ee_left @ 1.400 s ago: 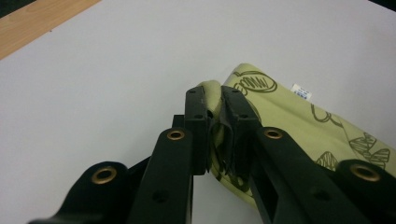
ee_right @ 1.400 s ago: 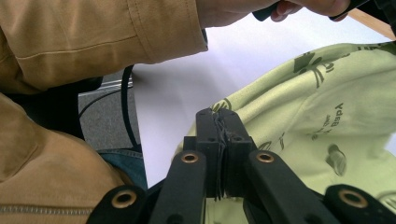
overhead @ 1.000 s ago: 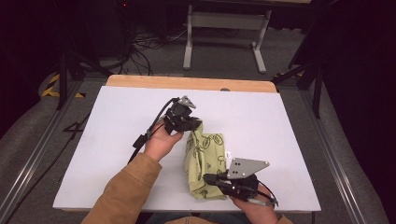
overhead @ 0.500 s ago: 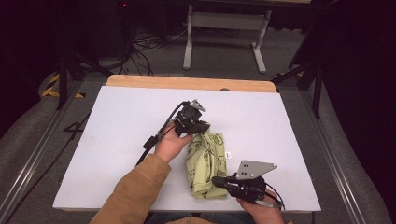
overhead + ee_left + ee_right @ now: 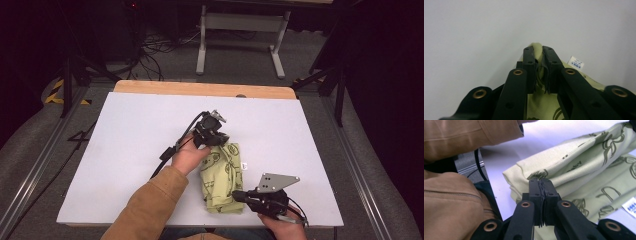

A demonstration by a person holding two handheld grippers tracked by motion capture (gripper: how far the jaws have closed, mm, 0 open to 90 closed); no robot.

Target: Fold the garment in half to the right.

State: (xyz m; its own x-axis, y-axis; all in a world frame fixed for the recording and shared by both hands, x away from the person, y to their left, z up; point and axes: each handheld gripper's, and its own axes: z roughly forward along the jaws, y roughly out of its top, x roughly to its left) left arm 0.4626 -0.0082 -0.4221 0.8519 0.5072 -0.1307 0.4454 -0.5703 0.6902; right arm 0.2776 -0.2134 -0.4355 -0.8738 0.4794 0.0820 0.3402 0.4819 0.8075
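A pale green cloth (image 5: 222,175) printed with dark line drawings lies folded on the white table (image 5: 125,150). My left gripper (image 5: 219,142) is at the cloth's far end, shut on a fold of it. In the left gripper view the green fabric (image 5: 537,105) is pinched between the tips of the left gripper (image 5: 538,50). My right gripper (image 5: 236,195) is at the near right corner, jaws pressed together on the cloth's edge. In the right gripper view the right gripper (image 5: 540,181) meets the folded layers of the cloth (image 5: 579,162).
A small white label (image 5: 244,165) sticks out of the cloth's right side, also seen as a label (image 5: 576,63) and a label (image 5: 630,207). A tan sleeve (image 5: 150,205) crosses the near left. A wooden strip (image 5: 200,89) edges the table's far side. Cables and a metal stand are on the floor beyond.
Both hands have shifted a little to the right and lower, and the cloth has moved with them. Both grips look the same.
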